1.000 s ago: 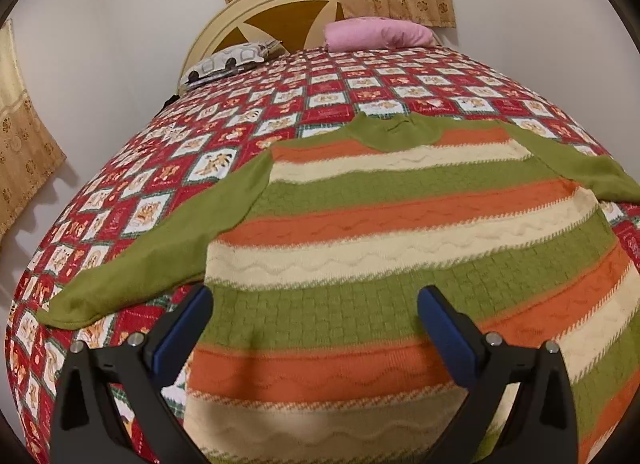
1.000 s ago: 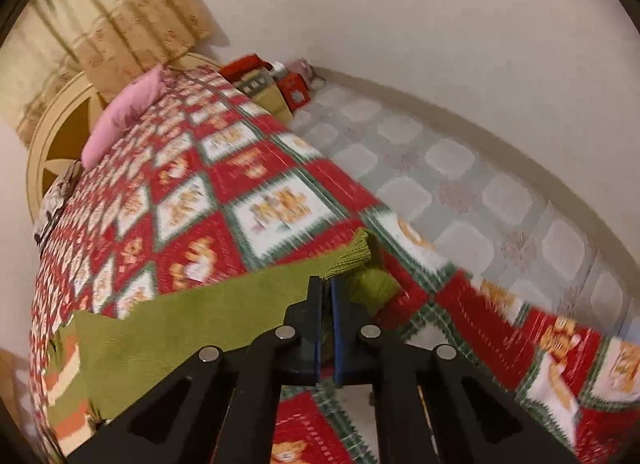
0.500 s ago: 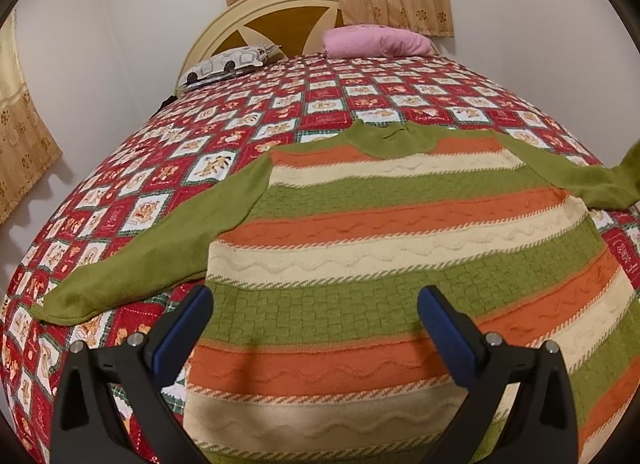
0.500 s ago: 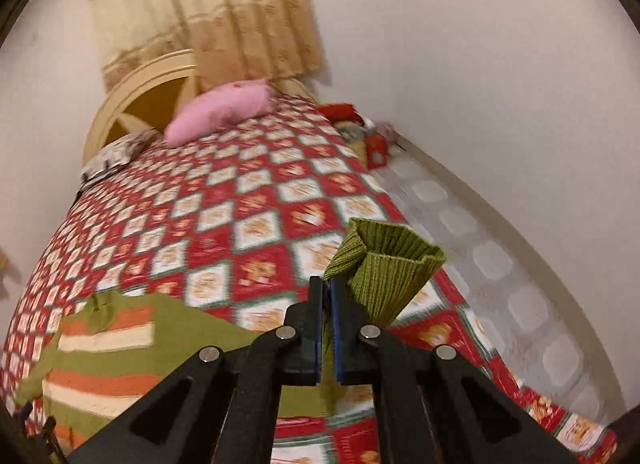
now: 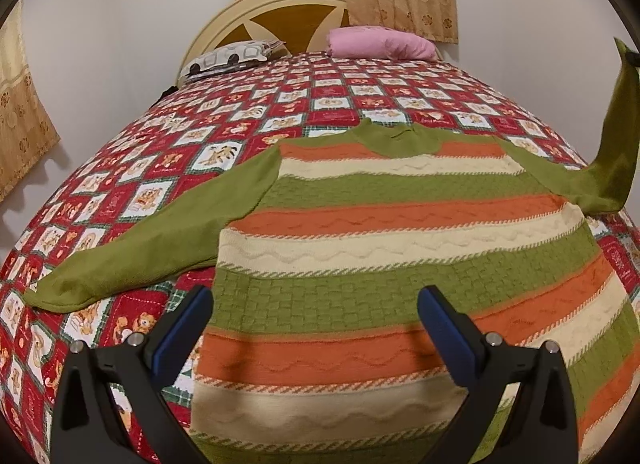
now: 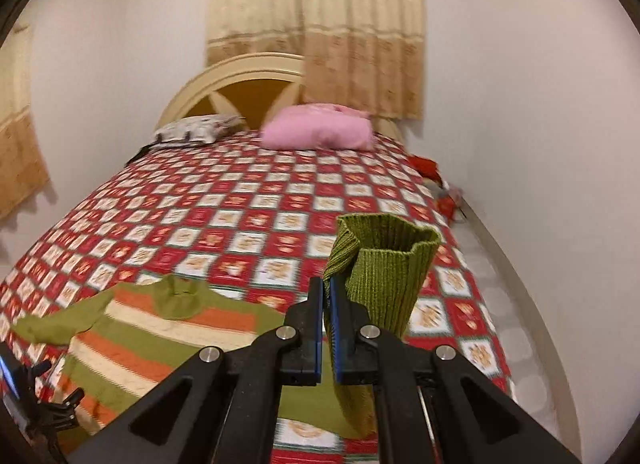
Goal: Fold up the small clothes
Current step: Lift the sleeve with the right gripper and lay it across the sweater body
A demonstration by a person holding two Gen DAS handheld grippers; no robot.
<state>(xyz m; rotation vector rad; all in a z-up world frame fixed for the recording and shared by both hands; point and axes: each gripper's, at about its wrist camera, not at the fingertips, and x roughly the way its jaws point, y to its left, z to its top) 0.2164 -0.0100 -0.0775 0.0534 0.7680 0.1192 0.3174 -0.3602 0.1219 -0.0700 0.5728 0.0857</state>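
Striped sweater (image 5: pixel 384 264) spread flat on the quilted bed (image 5: pixel 224 136), one sleeve raised.
Left to right: the left sleeve (image 5: pixel 152 240) lies flat on the quilt; the left gripper (image 5: pixel 316 324) hovers over the hem, jaws wide apart; the right gripper (image 6: pixel 326 328) is clamped on the right sleeve's ribbed cuff (image 6: pixel 384 268), held above the bed.
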